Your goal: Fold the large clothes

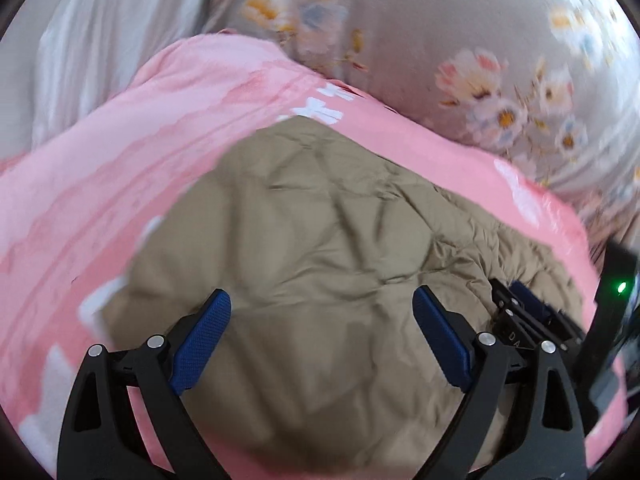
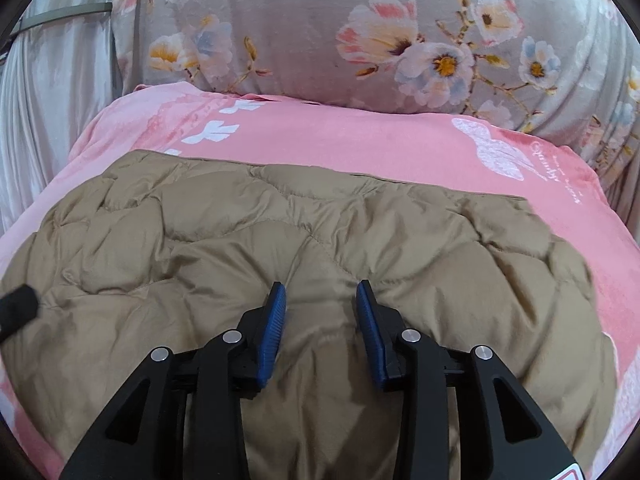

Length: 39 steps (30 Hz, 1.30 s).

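A tan quilted puffer jacket (image 2: 304,236) lies spread on a pink printed sheet (image 2: 360,140); it also shows in the left wrist view (image 1: 320,232). My left gripper (image 1: 322,300) is open wide just above the jacket's near part, holding nothing. My right gripper (image 2: 321,292) is partly open, its blue pads (image 2: 272,332) down at the jacket's middle with fabric between them, not clamped. The right gripper also shows at the right edge of the left wrist view (image 1: 528,312). The left gripper's edge shows at the left of the right wrist view (image 2: 16,308).
A grey floral duvet (image 2: 400,40) is heaped behind the pink sheet. A pale curtain (image 2: 48,92) hangs at the left. The pink sheet (image 1: 100,168) surrounds the jacket on all sides.
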Available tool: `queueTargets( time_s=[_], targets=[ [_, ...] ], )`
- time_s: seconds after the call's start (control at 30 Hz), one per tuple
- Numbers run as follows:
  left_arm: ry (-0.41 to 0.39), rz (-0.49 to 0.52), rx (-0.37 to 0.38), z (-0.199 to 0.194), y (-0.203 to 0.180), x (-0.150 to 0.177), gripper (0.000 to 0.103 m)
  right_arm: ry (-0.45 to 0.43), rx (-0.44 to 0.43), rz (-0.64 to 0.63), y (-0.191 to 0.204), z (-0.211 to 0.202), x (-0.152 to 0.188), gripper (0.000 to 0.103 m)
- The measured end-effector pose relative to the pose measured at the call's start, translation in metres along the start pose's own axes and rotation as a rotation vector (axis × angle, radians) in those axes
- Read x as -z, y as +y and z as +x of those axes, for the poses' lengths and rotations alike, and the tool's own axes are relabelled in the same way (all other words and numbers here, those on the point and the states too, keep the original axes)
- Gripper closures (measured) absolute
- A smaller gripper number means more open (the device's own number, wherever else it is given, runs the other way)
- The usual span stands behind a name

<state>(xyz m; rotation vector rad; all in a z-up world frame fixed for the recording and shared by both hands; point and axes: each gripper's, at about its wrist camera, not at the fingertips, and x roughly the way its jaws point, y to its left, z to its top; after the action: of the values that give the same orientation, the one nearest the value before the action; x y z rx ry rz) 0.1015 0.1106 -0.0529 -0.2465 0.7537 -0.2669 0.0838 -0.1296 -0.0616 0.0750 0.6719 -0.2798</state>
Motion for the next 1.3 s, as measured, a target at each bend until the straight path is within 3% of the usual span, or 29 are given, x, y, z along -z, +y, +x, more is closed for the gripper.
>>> queueTargets(
  time_s=[0.13, 0.23, 0.37, 0.43, 0.5, 0.57, 0.6, 0.67, 0.7, 0.77, 0.83, 0.93, 1.07, 1.23, 1.3],
  targets=[
    [-0.008, -0.158, -0.087, -0.029, 0.058, -0.002, 0.010, 0.023, -0.135, 0.052, 0.013, -0.037, 0.010, 0.067],
    [0.054, -0.202, -0.099, -0.019, 0.078, 0.003, 0.010, 0.020, -0.116, 0.002, 0.026, -0.044, 0.020, 0.065],
    [0.132, -0.247, 0.021, 0.005, 0.074, 0.015, 0.010, 0.028, -0.114, -0.022, 0.031, -0.040, 0.032, 0.065],
    [0.152, -0.256, 0.039, 0.015, 0.067, 0.018, 0.010, 0.032, -0.133, -0.006, 0.028, -0.037, 0.034, 0.065],
    [0.129, -0.240, 0.038, 0.017, 0.058, 0.016, 0.017, 0.038, -0.158, 0.016, 0.023, -0.033, 0.036, 0.065],
    [0.128, -0.228, 0.043, 0.015, 0.049, 0.013, 0.038, 0.045, -0.174, 0.029, 0.021, -0.030, 0.037, 0.065],
    [0.118, -0.211, 0.039, 0.012, 0.043, 0.009, 0.043, 0.049, -0.179, 0.033, 0.021, -0.029, 0.038, 0.065],
    [0.091, -0.171, 0.021, 0.004, 0.032, 0.002, 0.066, 0.053, -0.196, 0.049, 0.018, -0.029, 0.037, 0.065],
    [0.069, -0.148, 0.026, -0.004, 0.026, -0.003, 0.070, 0.053, -0.205, 0.059, 0.016, -0.030, 0.037, 0.065],
    [0.041, -0.120, 0.057, -0.017, 0.013, -0.013, 0.081, 0.063, -0.231, 0.111, 0.003, -0.041, 0.033, 0.075],
    [0.010, -0.081, 0.083, -0.033, 0.000, -0.022, 0.084, 0.066, -0.275, 0.167, -0.015, -0.056, 0.030, 0.103],
    [-0.029, -0.032, 0.105, -0.052, -0.018, -0.028, 0.086, 0.097, -0.280, 0.176, -0.033, -0.072, 0.030, 0.103],
    [-0.065, 0.005, 0.145, -0.070, -0.041, -0.032, 0.088, 0.191, -0.322, 0.204, -0.040, -0.062, 0.041, 0.103],
    [-0.083, 0.113, 0.183, -0.088, -0.076, -0.033, 0.089, 0.224, -0.347, 0.245, -0.030, -0.045, 0.047, 0.100],
    [-0.101, 0.153, 0.200, -0.095, -0.091, -0.036, 0.089, 0.241, -0.396, 0.254, -0.022, -0.037, 0.044, 0.100]
  ],
)
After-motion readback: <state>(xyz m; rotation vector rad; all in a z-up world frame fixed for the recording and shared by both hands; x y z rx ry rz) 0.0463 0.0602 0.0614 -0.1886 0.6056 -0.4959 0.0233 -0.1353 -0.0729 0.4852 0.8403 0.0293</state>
